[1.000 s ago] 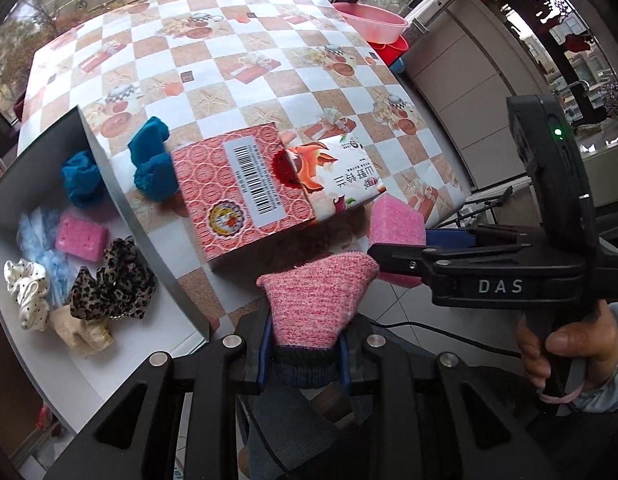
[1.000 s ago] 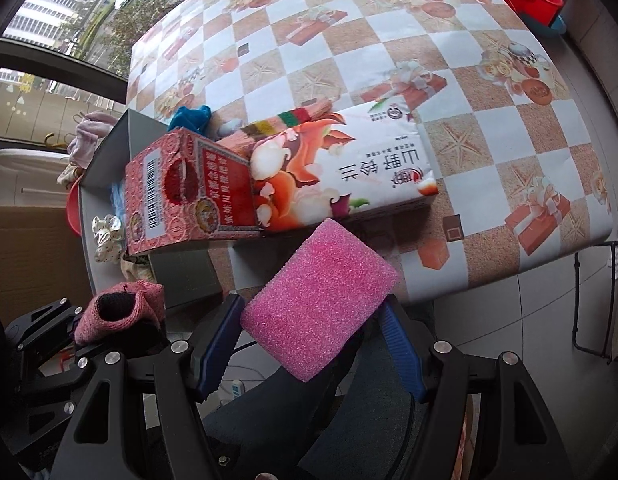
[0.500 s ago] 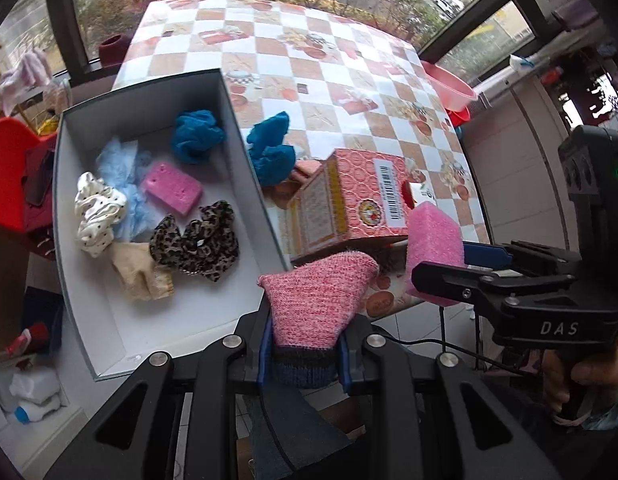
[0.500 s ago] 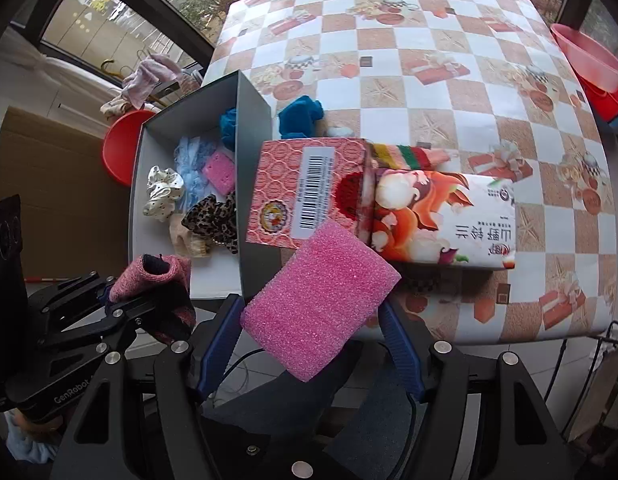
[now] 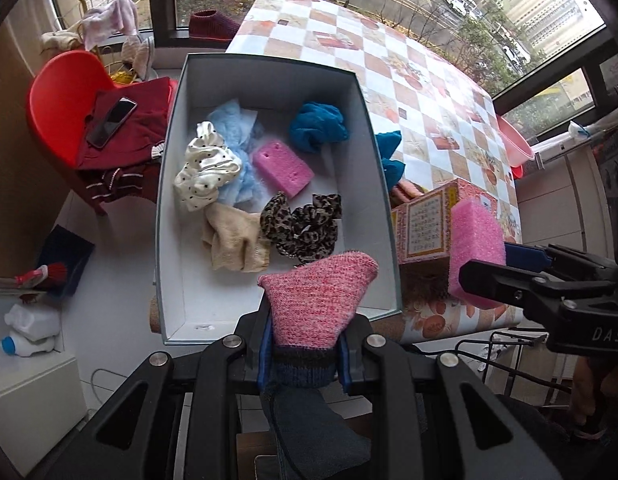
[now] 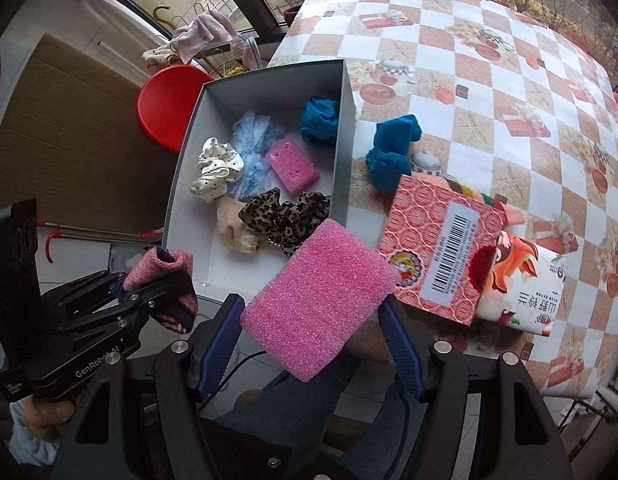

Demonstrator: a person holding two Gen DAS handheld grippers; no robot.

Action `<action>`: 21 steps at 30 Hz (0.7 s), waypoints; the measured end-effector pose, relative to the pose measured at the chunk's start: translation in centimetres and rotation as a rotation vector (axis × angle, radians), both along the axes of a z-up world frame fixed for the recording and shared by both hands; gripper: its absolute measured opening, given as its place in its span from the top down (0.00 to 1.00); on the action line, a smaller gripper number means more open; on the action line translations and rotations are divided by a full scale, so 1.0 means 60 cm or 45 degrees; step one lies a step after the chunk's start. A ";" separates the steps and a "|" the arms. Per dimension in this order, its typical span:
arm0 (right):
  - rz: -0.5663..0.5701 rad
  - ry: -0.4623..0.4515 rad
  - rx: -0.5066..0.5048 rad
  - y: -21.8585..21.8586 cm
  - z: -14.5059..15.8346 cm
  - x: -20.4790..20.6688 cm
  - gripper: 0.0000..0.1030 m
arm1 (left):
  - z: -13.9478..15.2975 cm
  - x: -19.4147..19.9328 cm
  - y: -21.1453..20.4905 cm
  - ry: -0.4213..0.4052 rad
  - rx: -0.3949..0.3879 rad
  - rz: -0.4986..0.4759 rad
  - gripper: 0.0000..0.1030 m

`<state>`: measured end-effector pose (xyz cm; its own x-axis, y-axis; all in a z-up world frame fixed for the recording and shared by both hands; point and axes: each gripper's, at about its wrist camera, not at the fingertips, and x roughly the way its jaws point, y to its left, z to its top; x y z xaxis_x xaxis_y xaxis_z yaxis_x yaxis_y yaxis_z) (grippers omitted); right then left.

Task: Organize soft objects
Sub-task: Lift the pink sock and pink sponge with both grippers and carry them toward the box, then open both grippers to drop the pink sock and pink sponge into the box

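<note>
Near the open grey cardboard box, the left gripper is clamping a pink knitted sock; the right gripper is clamping a pink foam sponge.

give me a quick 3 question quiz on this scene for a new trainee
1. True or false: the left gripper is shut on the pink knitted sock.
2. Which soft item lies on the table outside the grey box?
A. the leopard scrunchie
B. the blue cloth
C. the polka-dot scrunchie
3. Fill in: the right gripper holds a pink ____.

Key:
1. True; the sock is clamped between its fingers, above the near end of the box.
2. B; it lies on the checked tablecloth just right of the box wall.
3. Sponge; the pink sponge is a bigger block than the small pink sponge already in the box.
</note>
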<state>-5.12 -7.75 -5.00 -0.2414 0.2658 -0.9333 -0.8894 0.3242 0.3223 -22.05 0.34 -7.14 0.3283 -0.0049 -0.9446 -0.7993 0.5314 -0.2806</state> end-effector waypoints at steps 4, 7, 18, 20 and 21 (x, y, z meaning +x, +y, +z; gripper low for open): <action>0.051 -0.008 -0.004 0.032 -0.004 -0.019 0.32 | -0.013 -0.012 0.007 0.034 0.011 0.039 0.73; 0.086 -0.010 -0.011 0.052 -0.011 -0.032 0.32 | -0.023 -0.015 0.009 0.076 0.037 0.055 0.73; 0.116 0.001 -0.053 0.090 -0.046 -0.056 0.32 | -0.055 -0.019 0.018 0.139 0.023 0.062 0.73; 0.114 0.012 -0.065 0.090 -0.051 -0.057 0.32 | -0.057 -0.018 0.019 0.143 0.016 0.062 0.73; 0.115 0.016 -0.069 0.091 -0.053 -0.058 0.32 | -0.058 -0.018 0.020 0.145 0.014 0.060 0.73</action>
<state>-8.58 -2.31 -8.21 -0.2740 0.1913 -0.9425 -0.9118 0.2600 0.3178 -23.13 1.54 -10.64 0.2186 0.0190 -0.9756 -0.8499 0.4950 -0.1808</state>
